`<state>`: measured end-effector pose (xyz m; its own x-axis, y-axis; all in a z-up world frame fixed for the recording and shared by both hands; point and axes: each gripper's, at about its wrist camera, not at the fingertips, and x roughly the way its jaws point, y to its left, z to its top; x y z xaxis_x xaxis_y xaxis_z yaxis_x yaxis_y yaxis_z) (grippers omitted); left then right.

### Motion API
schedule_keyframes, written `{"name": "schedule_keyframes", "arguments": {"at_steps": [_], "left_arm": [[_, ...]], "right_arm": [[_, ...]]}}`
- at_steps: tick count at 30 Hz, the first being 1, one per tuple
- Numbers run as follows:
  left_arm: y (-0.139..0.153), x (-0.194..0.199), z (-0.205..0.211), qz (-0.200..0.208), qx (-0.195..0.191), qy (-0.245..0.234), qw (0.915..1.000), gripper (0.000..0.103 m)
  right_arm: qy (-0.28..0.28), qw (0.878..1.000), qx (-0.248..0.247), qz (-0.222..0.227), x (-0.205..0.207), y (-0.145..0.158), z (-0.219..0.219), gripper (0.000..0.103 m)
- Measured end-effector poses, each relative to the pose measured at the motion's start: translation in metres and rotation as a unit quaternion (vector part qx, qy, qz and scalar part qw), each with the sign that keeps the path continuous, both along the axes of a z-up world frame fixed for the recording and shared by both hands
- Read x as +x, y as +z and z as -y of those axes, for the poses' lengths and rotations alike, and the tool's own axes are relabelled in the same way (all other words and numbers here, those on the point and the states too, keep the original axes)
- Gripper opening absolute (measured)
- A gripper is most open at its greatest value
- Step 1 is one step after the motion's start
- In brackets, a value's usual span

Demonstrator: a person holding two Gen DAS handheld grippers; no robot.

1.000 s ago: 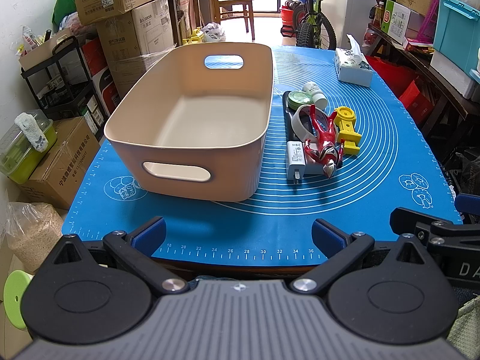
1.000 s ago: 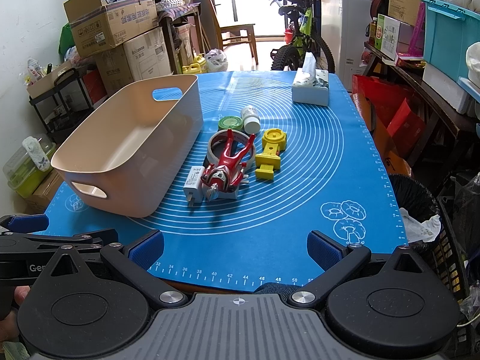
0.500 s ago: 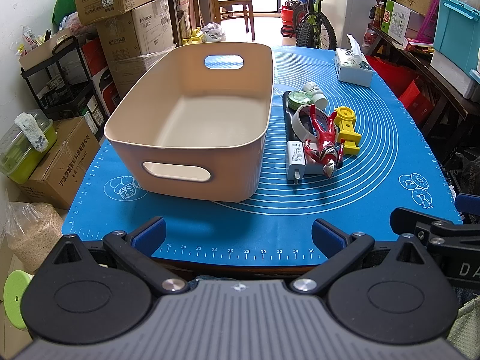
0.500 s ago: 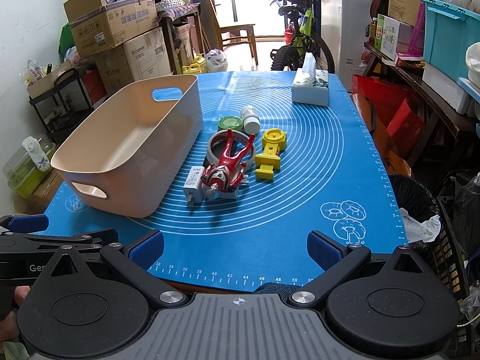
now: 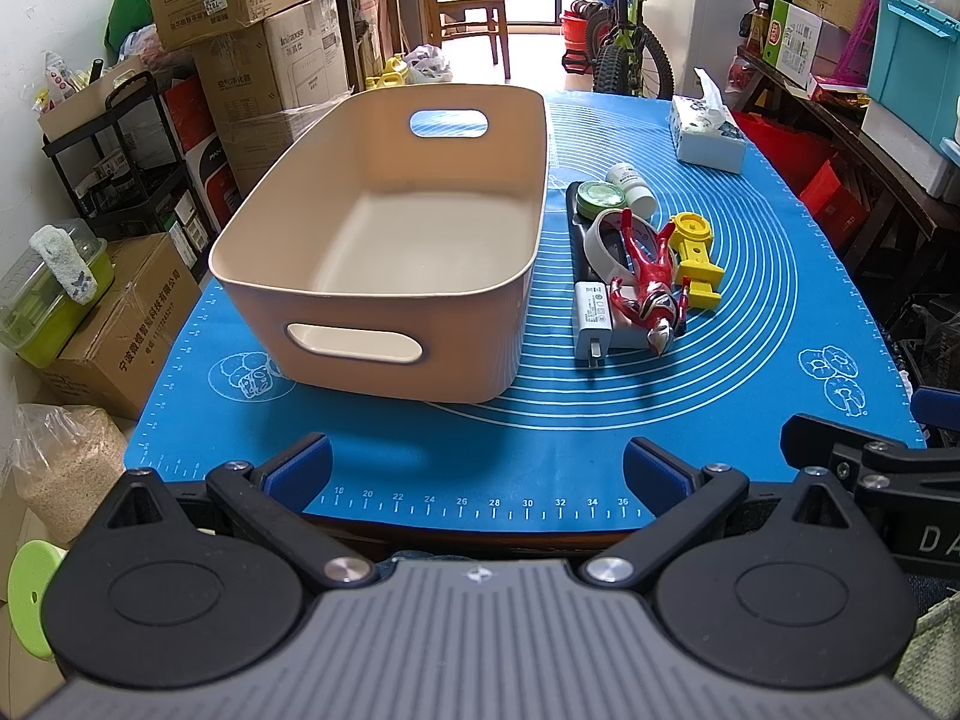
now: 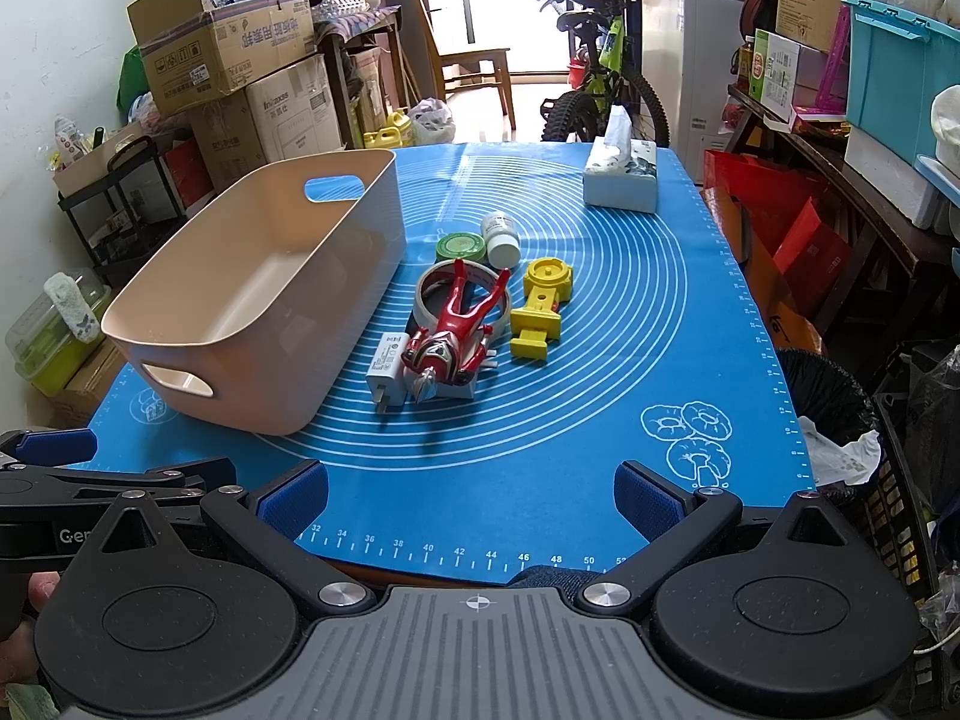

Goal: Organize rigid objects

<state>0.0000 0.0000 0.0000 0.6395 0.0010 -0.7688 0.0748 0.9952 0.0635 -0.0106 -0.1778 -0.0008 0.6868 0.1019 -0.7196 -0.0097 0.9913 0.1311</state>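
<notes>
**Basket empty, small things lined up beside it**

Basket (image 5: pixel 384 252) of beige plastic stands on the left part of the blue mat (image 5: pixel 540 420), its inside bare, with a slot handle in the near wall and another in the far wall. Just to its right lies a cluster of small rigid things, all on the mat and none in the basket.

Nearest the cameras is a white charger (image 6: pixel 387 367), prongs pointing toward the table's near edge. A red and silver toy figure (image 6: pixel 447 339) lies on its back beside the charger, touching it, its head toward the near edge and its legs resting across a roll of tape (image 6: pixel 465 294). Under the figure's upper body sits a flat white block (what it is I cannot tell). Beyond the tape are a green round tin (image 6: pixel 460 247) and a small white bottle (image 6: pixel 501 238) lying on its side, the two just beside each other. A yellow plastic piece (image 6: pixel 540 315) lies right of the figure, close but apart from it. In the left wrist view a dark flat thing shows under the tape and tin.

A tissue box (image 6: pixel 621 180) stands well apart at the far right of the mat.

The left gripper (image 5: pixel 477 468) hangs at the near edge of the table, its jaws spread wide with nothing between them. The right gripper (image 6: pixel 471 492) sits likewise at the near edge, jaws wide apart and empty.
</notes>
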Motion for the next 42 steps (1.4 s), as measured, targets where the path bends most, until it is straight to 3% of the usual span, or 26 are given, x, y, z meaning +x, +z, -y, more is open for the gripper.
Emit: {"name": "schedule_keyframes", "arguments": {"at_steps": [11, 15, 19, 27, 35, 38, 42], "left_arm": [[0.006, 0.003, -0.012, 0.004, -0.014, 0.012, 0.9998, 0.102], [0.015, 0.005, -0.014, 0.015, 0.001, 0.013, 0.9998, 0.102], [0.03, 0.009, -0.019, 0.038, 0.027, 0.007, 0.9989, 0.102], [0.069, 0.036, -0.043, 0.065, 0.037, 0.051, 0.9958, 0.102], [0.108, 0.076, -0.076, 0.101, 0.043, 0.072, 0.9914, 0.102], [0.11, 0.093, -0.089, 0.091, 0.043, 0.07, 0.9924, 0.102], [0.101, 0.116, -0.112, 0.049, 0.042, 0.065, 0.9958, 0.102]], "right_arm": [[-0.008, 1.0, 0.008, 0.002, 0.005, 0.004, 0.004, 0.101], [-0.014, 1.0, 0.027, -0.002, 0.009, 0.01, 0.008, 0.101], [-0.019, 0.999, 0.039, 0.001, 0.02, 0.016, 0.011, 0.101], [-0.025, 0.999, 0.037, 0.024, 0.045, 0.036, 0.019, 0.101], [-0.027, 0.998, 0.033, 0.042, 0.075, 0.036, 0.022, 0.101], [-0.029, 0.998, 0.035, 0.035, 0.088, 0.03, 0.018, 0.1], [-0.028, 0.999, 0.031, 0.028, 0.104, 0.021, 0.01, 0.099]]}}
